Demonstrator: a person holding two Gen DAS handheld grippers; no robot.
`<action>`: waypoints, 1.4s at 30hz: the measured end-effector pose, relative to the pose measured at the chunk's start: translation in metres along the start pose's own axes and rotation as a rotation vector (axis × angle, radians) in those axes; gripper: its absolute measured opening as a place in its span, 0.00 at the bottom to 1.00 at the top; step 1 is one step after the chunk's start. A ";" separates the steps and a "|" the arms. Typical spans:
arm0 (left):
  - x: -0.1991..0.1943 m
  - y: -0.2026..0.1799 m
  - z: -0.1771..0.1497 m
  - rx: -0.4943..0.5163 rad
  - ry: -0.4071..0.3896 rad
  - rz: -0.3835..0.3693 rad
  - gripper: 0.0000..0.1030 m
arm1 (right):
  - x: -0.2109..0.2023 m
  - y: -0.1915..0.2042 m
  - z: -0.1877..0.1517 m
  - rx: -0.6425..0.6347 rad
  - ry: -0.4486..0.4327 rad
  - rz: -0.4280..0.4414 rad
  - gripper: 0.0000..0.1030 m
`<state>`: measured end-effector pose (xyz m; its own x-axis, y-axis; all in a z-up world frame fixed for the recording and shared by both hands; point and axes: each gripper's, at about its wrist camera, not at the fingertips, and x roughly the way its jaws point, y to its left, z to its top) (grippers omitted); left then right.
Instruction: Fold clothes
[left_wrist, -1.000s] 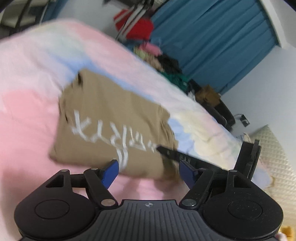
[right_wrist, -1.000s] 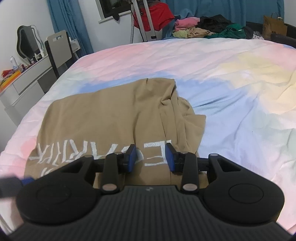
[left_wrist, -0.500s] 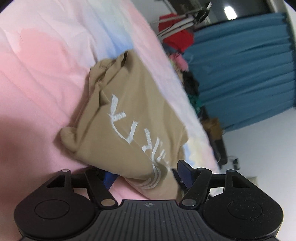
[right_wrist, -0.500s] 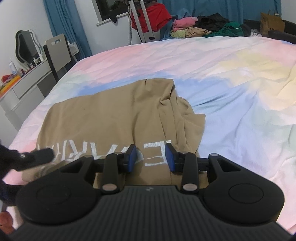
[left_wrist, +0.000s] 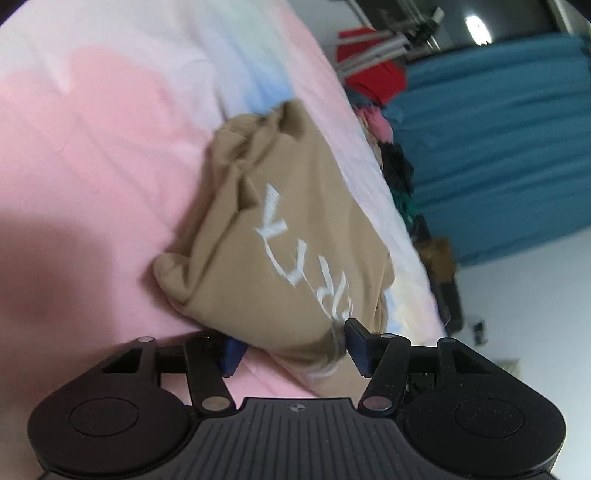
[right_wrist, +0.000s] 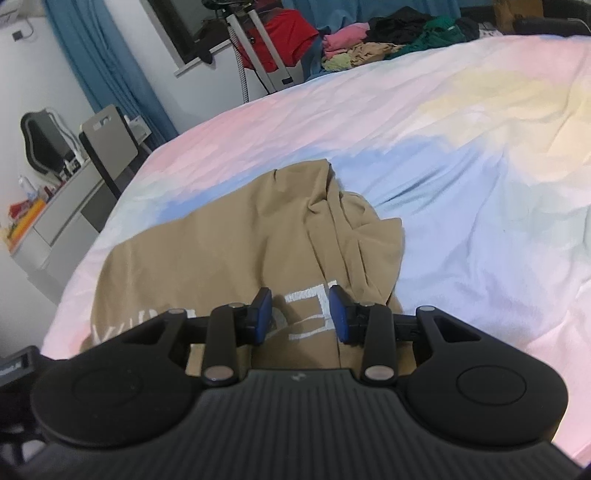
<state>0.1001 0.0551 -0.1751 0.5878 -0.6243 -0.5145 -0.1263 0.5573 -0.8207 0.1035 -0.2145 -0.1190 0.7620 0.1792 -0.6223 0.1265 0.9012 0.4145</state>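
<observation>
Left gripper (left_wrist: 291, 347): black ribbed body, lower frame; 2 round black discs at sides, blue pads on fingers (left_wrist: 357, 347), silver pivot screws, small crosshair mark centre. Right gripper (right_wrist: 300, 314): same build, blue pads, silver screws.

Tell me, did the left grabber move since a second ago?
Yes. The left gripper went in toward the tan shirt on the bed sheet; its open fingers now straddle the shirt's near edge, which sat ahead of them before.

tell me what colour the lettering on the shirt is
White, on the tan shirt; clearest in the left wrist view.
</observation>
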 end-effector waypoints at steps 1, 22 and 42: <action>-0.001 0.003 0.002 -0.027 -0.006 -0.006 0.46 | -0.001 -0.001 0.001 0.011 0.000 0.003 0.36; -0.030 -0.007 0.005 -0.022 -0.138 -0.171 0.23 | 0.000 -0.014 -0.036 0.790 0.242 0.518 0.82; -0.043 -0.042 0.007 0.083 -0.109 -0.199 0.22 | -0.034 -0.036 -0.032 0.869 -0.047 0.274 0.25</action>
<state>0.0854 0.0623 -0.1163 0.6783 -0.6658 -0.3109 0.0639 0.4749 -0.8777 0.0530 -0.2408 -0.1343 0.8587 0.3100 -0.4082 0.3564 0.2111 0.9101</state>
